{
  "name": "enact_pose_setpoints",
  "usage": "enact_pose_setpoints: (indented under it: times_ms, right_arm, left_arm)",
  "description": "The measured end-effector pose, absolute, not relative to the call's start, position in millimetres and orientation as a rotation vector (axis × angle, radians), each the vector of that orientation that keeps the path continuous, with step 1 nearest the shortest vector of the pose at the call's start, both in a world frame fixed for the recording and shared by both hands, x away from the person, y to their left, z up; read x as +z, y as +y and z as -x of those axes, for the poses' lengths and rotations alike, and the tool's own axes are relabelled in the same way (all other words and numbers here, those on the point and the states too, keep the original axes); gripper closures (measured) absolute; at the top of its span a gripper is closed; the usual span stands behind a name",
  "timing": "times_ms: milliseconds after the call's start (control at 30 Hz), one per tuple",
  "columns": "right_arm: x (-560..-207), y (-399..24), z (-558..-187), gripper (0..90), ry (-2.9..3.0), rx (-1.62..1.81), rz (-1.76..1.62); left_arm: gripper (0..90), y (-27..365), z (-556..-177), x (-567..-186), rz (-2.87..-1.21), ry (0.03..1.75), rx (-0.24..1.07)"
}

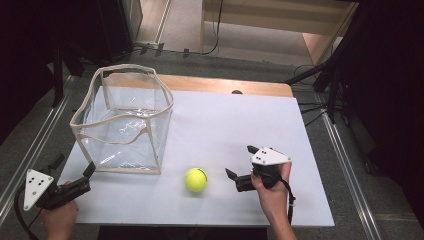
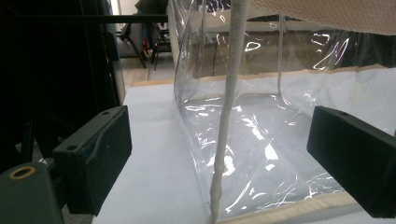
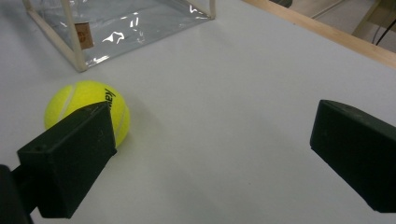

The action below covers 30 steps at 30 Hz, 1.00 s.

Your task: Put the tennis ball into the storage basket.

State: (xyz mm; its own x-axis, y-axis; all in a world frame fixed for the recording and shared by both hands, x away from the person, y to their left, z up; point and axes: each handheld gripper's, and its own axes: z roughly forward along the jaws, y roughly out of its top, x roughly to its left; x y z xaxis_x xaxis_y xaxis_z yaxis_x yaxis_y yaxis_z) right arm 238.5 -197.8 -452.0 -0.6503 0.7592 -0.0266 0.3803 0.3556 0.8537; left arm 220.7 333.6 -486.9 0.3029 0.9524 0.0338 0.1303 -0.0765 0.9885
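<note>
A yellow tennis ball (image 1: 196,179) lies on the white table top (image 1: 240,120) near the front. A clear plastic bag-box with beige trim (image 1: 122,117) stands open-topped at the left. My right gripper (image 1: 240,161) is open, just right of the ball and pointing toward it. In the right gripper view the ball (image 3: 77,100) sits partly behind the left jaw, off to the side of the open gripper (image 3: 210,154). My left gripper (image 1: 75,165) is open at the box's near left corner. Its jaws straddle the box's beige corner seam (image 2: 229,116) without touching it.
The table's wooden far edge (image 1: 225,85) shows behind the white top. Metal rails (image 1: 30,145) run along both sides on the floor, with dark stands and cables (image 1: 320,95) at the far right. Open white surface (image 3: 243,84) lies right of the box.
</note>
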Motion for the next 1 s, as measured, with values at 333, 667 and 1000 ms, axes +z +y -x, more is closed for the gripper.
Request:
enact_pose_setpoints:
  times_ms: [333,667,1000]
  right_arm:
    - [-452.5,-173.7,-244.8,0.0,2.297,1.207,-0.926]
    - [-455.7,-151.8,-251.4,0.0,2.384,1.19,-0.887]
    - [-462.1,-131.0,-254.8,0.0,2.496,1.148,-0.841]
  left_arm:
    - [6.9,333.4,-220.8,-486.9,-1.482,1.052,0.95]
    - [6.9,333.6,-220.8,-486.9,-1.481,1.05,0.949]
    - [6.9,333.4,-220.8,-486.8,-1.482,1.053,0.95]
